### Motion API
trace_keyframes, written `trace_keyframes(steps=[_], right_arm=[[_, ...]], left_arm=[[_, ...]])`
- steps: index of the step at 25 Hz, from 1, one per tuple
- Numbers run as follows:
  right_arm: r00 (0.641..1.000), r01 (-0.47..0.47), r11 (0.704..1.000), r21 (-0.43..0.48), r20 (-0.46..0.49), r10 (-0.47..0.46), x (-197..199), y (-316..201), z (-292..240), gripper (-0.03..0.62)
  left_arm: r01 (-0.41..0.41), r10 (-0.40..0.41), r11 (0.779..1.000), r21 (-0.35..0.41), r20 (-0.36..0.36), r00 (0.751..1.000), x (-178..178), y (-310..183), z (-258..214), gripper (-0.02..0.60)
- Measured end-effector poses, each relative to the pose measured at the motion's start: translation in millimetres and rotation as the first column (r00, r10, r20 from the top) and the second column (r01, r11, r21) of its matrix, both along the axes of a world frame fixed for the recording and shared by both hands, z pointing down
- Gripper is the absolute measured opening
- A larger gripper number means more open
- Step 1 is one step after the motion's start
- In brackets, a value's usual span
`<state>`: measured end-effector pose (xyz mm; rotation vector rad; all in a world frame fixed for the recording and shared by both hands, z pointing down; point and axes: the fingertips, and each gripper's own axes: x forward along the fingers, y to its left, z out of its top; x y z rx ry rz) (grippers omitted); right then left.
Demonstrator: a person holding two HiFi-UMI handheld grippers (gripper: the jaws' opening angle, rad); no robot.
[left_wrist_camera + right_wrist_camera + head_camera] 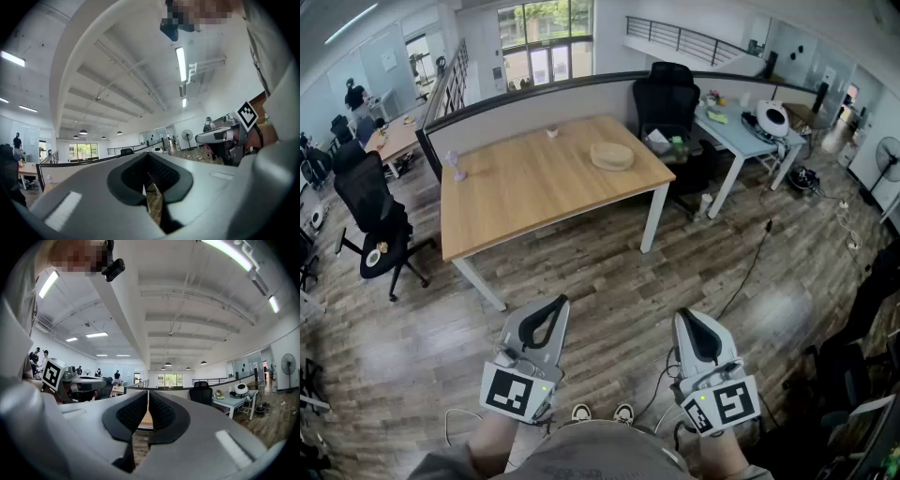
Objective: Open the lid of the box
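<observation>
A round, flat, light-wood box (pixel 611 156) with its lid on rests near the far right corner of a wooden table (pixel 525 192), well ahead of me across the floor. Both grippers are held low, close to my body and far from the box. My left gripper (pixel 554 303) is shut with nothing in it, its jaws pressed together in the left gripper view (pixel 149 157). My right gripper (pixel 685 318) is also shut and empty, its ridged pads meeting in the right gripper view (pixel 148 395). Each gripper view shows the other gripper off to one side.
Two small objects (pixel 457 172) (pixel 551 133) sit on the table's far left part. A black office chair (pixel 370 216) stands left of the table and another (pixel 667 98) behind its right end. A white desk (pixel 741 131) lies to the right. A cable (pixel 750 272) runs over the wood floor.
</observation>
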<state>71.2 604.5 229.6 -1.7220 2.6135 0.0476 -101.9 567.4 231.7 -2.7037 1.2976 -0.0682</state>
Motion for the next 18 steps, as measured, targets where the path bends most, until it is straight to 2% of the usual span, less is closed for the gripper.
trace_keyframes(steps=[5, 18], right_arm=[[0.999, -0.004, 1.000, 0.011, 0.041, 0.004, 9, -2, 1, 0.018], [0.999, -0.020, 1.000, 0.012, 0.030, 0.019, 51, 1, 7, 0.020]], left_arm=[[-0.012, 0.012, 1.000, -0.002, 0.008, 1.000, 10, -2, 4, 0.002], [-0.010, 0.010, 1.000, -0.023, 0.017, 1.000, 49, -4, 9, 0.002]])
